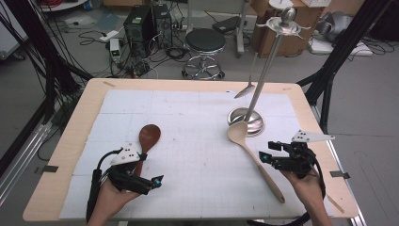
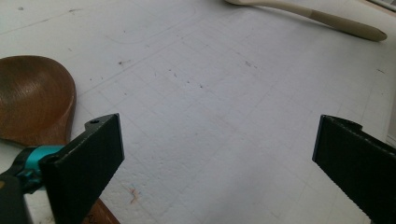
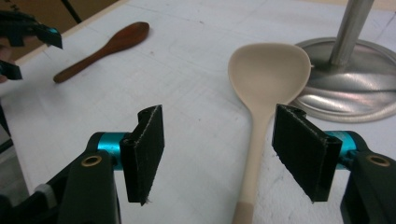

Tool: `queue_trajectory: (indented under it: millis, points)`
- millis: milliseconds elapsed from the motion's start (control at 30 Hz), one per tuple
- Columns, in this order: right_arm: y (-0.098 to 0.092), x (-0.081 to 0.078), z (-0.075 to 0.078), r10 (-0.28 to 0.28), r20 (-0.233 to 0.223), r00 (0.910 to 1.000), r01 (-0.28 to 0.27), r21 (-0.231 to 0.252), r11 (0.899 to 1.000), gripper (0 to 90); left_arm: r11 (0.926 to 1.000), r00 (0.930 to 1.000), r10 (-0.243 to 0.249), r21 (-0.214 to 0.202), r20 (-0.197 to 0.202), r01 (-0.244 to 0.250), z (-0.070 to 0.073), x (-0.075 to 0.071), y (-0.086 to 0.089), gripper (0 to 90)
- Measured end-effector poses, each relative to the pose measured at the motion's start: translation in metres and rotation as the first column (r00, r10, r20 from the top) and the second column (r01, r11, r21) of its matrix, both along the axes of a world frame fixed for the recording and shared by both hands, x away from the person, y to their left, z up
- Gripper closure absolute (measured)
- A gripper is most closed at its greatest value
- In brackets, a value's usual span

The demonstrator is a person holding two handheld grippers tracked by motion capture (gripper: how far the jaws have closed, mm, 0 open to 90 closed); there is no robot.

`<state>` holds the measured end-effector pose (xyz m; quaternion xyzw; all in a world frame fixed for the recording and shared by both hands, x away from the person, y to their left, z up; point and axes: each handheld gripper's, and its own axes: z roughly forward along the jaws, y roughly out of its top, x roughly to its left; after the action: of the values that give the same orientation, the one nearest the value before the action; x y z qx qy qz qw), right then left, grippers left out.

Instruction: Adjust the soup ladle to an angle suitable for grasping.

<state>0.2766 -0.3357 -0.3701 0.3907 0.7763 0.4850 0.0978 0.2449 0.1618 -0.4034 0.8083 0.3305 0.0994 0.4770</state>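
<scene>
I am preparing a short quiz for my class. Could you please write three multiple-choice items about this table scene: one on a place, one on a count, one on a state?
1. Where does the bowl of the pale spoon lie?
A. against the base of the metal stand
B. at the table's left edge
C. under the dark wooden spoon

2. How many spoons lie on the white mat?
A. one
B. two
C. four

3. How do the jaws of the right gripper stand?
A. shut
B. clamped on the stand
C. open, the pale handle between them

Answers: 1 A, the bowl touches the base. 2 B, one pale and one dark. 3 C, both pads stand clear of the handle.
</scene>
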Motion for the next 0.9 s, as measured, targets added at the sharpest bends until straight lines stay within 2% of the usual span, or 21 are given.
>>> queue_trajectory:
  millis: [67, 400, 900]
  points:
    - [-0.001, -0.001, -0.004, -0.005, -0.006, 1.0000, 0.005, -0.001, 1.000, 33.9, 1.0000, 1.0000, 0.000, -0.002, -0.003, 0.000, -0.001, 0.000, 0.000, 2.6]
    - [-0.003, -0.010, -0.025, -0.047, -0.020, 0.9987, 0.046, -0.064, 0.997, 33.9, 1.0000, 1.0000, 0.004, -0.003, -0.002, -0.004, -0.001, -0.001, 0.000, 2.6]
    - [-0.005, -0.013, -0.049, -0.092, -0.053, 0.9944, 0.087, -0.093, 0.992, 35.1, 1.0000, 1.0000, -0.001, -0.002, -0.004, 0.001, -0.002, 0.000, -0.002, 2.6]
